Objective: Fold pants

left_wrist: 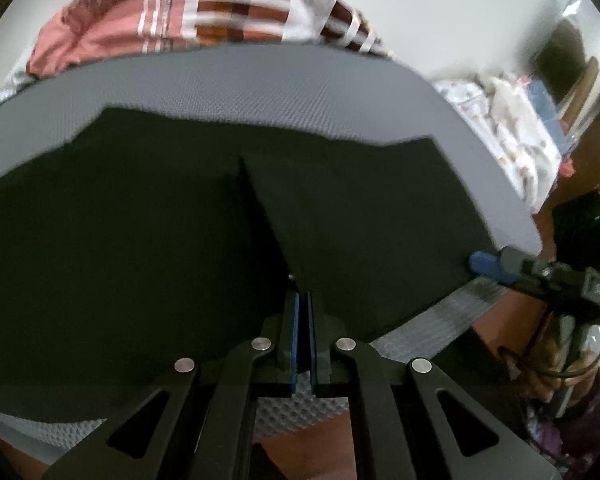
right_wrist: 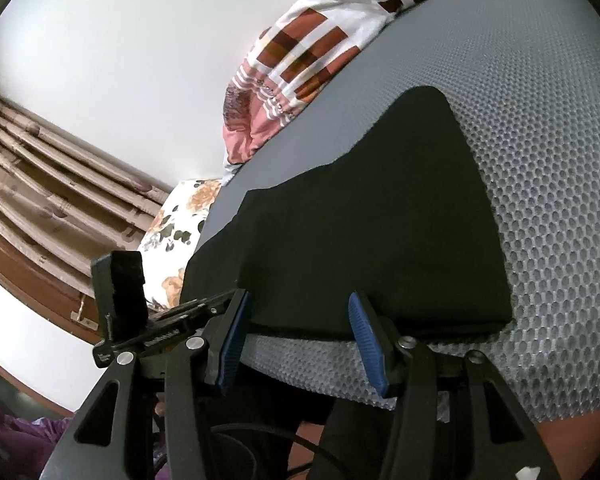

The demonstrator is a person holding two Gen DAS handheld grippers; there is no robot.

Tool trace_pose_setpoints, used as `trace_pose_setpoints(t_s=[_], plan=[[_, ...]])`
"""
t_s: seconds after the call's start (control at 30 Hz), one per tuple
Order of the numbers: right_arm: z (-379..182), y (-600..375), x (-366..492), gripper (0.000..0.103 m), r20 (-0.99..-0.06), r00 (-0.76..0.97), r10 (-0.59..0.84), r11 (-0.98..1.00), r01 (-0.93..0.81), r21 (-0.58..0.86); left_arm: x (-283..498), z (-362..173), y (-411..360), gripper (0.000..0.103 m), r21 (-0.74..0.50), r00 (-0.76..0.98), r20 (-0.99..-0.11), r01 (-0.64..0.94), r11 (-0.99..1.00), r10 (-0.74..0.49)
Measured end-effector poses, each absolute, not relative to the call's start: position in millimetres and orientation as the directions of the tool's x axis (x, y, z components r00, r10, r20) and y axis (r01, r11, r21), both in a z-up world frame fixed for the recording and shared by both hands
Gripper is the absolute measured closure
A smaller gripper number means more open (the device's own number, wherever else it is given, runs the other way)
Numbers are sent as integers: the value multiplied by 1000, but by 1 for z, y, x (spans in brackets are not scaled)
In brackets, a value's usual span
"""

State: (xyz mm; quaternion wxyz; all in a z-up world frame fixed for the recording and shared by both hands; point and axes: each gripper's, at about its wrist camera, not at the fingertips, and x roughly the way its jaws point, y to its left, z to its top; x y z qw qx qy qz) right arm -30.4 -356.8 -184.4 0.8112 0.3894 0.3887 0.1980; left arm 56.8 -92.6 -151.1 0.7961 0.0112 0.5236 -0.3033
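My 2 claws at the near edge of the pants

My left claw (left_wrist: 303, 300) is clenched on the black pants (left_wrist: 160, 240) just ahead on the grey mat (left_wrist: 260, 88); my right claw (right_wrist: 300, 320) is spread wide, the pants' folded edge between its fingers.

**Layout on the mat**

We note the pants (left_wrist: 180, 240) lying flat on the mat (left_wrist: 260, 88), one layer overlapping another near the middle. Our left gripper (left_wrist: 303, 300) sits at the pants' near edge, at the corner of the upper layer. Our right gripper (right_wrist: 296, 320) is at the near edge too, to the right of the left. Behind the mat's far edge lies a blanket (left_wrist: 200, 12). A pillow (right_wrist: 180, 224) lies off the mat's left side.
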Motion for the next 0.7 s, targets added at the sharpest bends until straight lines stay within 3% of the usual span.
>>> trace_pose_setpoints(t_s=[0.27,0.33,0.4,0.47,0.7], plan=[[-189,-363,-32,54,-473,618,628,603,-2,797,57,-150,-85,86,-289,283,-842,481,828,-459],[-180,-363,-35,53,-471,635,612,622,-19,783,57,-142,-81,74,-252,318,-843,480,840,-434],[-168,-361,-34,53,-480,649,590,654,-35,756,56,-131,-71,43,-236,360,-828,472,850,-430],[-156,-356,-31,53,-525,661,537,725,-43,687,55,-117,-57,31,-191,439,-803,452,871,-404],[-165,-340,1,53,-681,637,360,887,-6,463,65,-101,-16,27,-80,549,-780,389,918,-301]])
